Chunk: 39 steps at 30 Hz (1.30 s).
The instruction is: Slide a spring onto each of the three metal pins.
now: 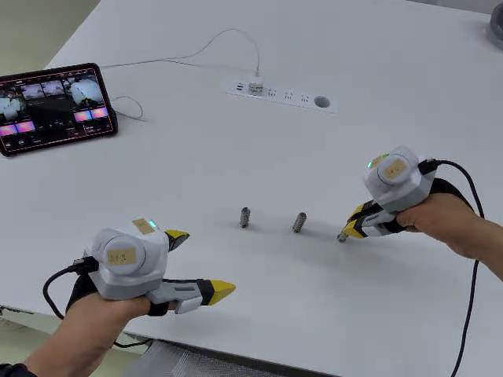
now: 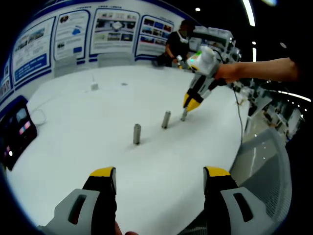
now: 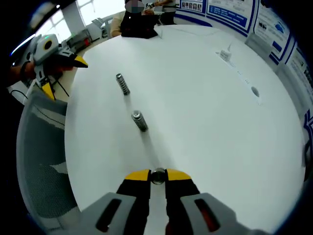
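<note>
Gripping the third pin (image 1: 343, 236) at the right end of the row

The right gripper (image 1: 354, 231) has its yellow-tipped jaws drawn nearly together around the third pin. In the right gripper view, the pin's round top shows end-on between the tips. Whether a spring sits on it I cannot tell. The pin stands upright on the white table (image 1: 236, 141), its long axis pointing straight up off the surface.

To its left stand the middle spring (image 1: 299, 222) and the left spring (image 1: 245, 217), both ribbed coils with their axes roughly vertical. The three pieces form a line across the table, each set apart from the next.

The left gripper (image 1: 199, 263) is held near the table's front edge, well apart from the row. Its jaws are spread wide and point toward the row in the left gripper view.

A tablet (image 1: 51, 106) lies at the far left, and a power strip (image 1: 281, 94) sits farther back.
</note>
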{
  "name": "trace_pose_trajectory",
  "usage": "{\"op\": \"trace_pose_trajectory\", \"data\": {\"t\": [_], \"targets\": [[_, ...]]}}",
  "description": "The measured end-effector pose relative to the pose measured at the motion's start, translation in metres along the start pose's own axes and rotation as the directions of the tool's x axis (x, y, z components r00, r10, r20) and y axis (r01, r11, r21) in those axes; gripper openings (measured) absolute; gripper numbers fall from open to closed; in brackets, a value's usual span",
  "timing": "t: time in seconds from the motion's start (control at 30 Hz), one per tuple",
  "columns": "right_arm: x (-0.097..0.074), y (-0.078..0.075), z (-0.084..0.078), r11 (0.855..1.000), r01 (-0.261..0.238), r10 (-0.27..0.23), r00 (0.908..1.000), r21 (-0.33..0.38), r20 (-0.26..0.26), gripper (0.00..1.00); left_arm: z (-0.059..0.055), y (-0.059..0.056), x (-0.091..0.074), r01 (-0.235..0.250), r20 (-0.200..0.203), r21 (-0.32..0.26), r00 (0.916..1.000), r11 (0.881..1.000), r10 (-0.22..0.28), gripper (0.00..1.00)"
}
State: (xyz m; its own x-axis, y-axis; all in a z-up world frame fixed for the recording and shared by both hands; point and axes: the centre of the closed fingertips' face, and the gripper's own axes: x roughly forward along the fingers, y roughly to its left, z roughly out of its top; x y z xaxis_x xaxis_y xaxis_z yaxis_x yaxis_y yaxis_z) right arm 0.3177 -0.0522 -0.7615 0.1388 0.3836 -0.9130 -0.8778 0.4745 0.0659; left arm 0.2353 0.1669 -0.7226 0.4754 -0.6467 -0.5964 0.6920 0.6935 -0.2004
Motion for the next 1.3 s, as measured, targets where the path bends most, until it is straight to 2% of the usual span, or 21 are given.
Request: {"op": "trace_pose_trajectory", "data": {"t": [0.37,0.9,1.13,1.2,1.3], "targets": [[0.01,-0.001,-0.005,1.0,-0.009,0.009,0.9999,-0.009,-0.014,0.13,0.0,0.001,0.0,-0.003,-0.001,-0.005,1.0,1.0,0.003,0.74],[0.015,0.001,-0.008,1.0,-0.016,0.016,0.9998,0.004,-0.014,0.14,0.004,0.0,0.001,-0.002,0.003,-0.004,1.0,1.0,0.002,0.75],[0.011,0.002,-0.01,1.0,-0.014,0.014,0.9999,0.024,0.0,0.22,0.008,0.001,0.0,-0.005,0.007,0.0,1.0,1.0,0.005,0.75],[0.01,0.003,-0.011,1.0,-0.009,0.008,0.9999,0.024,0.011,0.27,0.009,0.0,0.0,-0.003,0.01,0.001,0.9999,1.0,0.003,0.75],[0.009,0.0,-0.017,0.999,0.002,-0.002,0.9999,0.041,0.014,0.31,0.011,0.001,0.0,-0.005,0.016,0.003,0.9999,1.0,0.005,0.75]]}}
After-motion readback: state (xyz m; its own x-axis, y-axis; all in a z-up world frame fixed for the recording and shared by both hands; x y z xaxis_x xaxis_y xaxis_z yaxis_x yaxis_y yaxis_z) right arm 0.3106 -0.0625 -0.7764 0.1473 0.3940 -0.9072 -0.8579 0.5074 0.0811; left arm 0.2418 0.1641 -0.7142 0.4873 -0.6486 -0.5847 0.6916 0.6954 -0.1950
